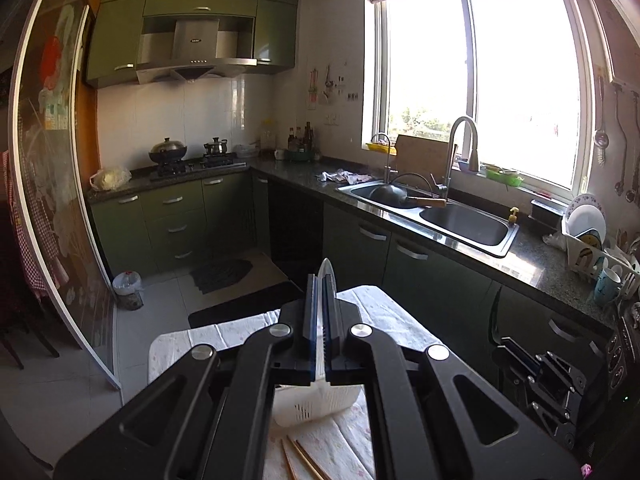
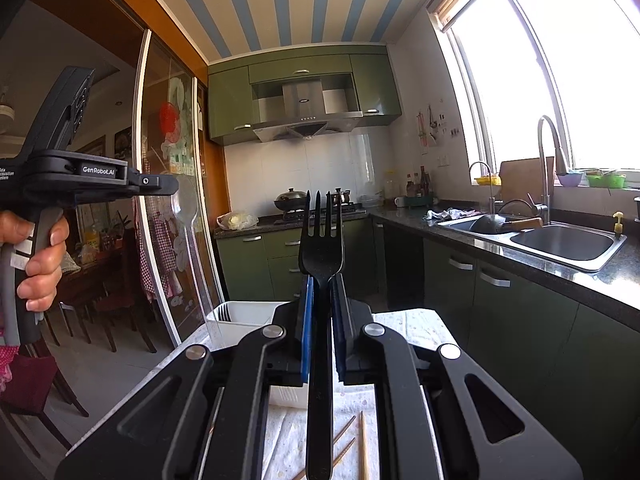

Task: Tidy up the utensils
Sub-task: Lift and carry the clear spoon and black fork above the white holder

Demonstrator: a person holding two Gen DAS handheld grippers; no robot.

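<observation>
Nearest us on the cloth-covered table (image 2: 424, 328), wooden chopsticks (image 2: 362, 444) lie loose, unsorted. Between our right gripper (image 2: 320, 280) jaws, closed tight, stands a black plastic fork (image 2: 321, 252), tines up. Our left gripper (image 1: 321, 284) is pinched shut on a clear plastic spoon (image 2: 186, 200). Beyond them the white caddy (image 2: 236, 314) waits, seemingly empty, so most sorting remains.

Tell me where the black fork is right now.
In the right wrist view, the black fork is clamped upright in the right hand-held gripper, tines up, above the table's white basket.
</observation>
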